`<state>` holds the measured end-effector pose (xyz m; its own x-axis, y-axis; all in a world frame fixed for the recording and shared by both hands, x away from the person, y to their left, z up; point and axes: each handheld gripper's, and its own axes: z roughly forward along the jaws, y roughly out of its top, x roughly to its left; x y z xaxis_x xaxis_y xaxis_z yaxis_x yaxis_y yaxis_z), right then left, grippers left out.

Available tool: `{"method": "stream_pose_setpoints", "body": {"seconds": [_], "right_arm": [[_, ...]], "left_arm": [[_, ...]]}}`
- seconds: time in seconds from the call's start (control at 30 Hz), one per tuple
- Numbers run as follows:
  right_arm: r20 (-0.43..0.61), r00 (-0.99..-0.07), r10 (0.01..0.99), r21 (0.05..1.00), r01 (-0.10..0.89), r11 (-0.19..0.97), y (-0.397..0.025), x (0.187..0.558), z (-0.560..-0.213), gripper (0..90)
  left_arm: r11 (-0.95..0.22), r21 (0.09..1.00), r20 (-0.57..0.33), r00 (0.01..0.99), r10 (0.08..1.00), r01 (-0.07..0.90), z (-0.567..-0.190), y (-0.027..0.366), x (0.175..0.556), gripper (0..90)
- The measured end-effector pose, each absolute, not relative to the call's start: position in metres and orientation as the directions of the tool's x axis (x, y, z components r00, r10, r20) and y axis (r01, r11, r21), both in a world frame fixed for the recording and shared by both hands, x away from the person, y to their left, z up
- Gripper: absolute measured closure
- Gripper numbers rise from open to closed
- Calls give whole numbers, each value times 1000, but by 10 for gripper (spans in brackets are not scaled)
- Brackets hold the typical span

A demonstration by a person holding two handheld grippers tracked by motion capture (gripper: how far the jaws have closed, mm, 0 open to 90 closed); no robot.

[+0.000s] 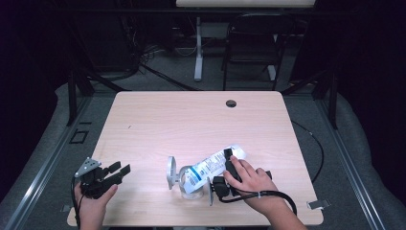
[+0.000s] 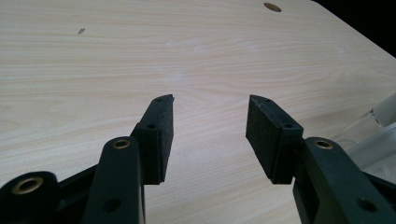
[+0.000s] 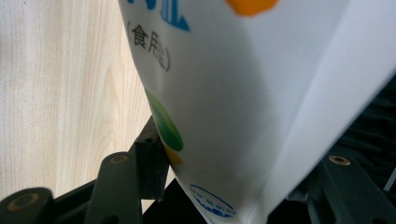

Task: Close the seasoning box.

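A white pouch [image 1: 213, 165] with blue print lies tilted on the table, its lower end at the mouth of a clear jar [image 1: 193, 190]. My right gripper [image 1: 229, 155] is shut on the pouch's upper part, with a hand over it. In the right gripper view the pouch [image 3: 243, 93] sits between the jaws of the right gripper [image 3: 224, 154], showing green and orange spots; the right jaw is hidden behind it. My left gripper [image 1: 122, 167] rests near the table's front left, open and holding nothing. In its own view, the left gripper [image 2: 210, 105] has bare wood between its pads.
A round pale lid [image 1: 171, 172] stands on edge left of the jar. The wooden table [image 1: 191, 120] has a cable hole [image 1: 231, 103] at the back. A clear glass edge [image 2: 380, 123] shows to the left gripper's right. A chair [image 1: 251, 43] stands behind the table.
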<state>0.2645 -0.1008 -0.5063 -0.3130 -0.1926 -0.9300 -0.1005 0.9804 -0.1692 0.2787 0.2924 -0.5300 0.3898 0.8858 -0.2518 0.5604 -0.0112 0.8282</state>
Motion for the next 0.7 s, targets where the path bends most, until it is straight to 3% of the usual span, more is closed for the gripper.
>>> {"method": "stream_pose_setpoints", "body": {"seconds": [0.7], "right_arm": [[-927, -309, -215, -195, -94, 976, -99, 264, -505, 462]], "left_arm": [[-13, 828, -252, 391, 885, 561, -530, 293, 278, 519]]}}
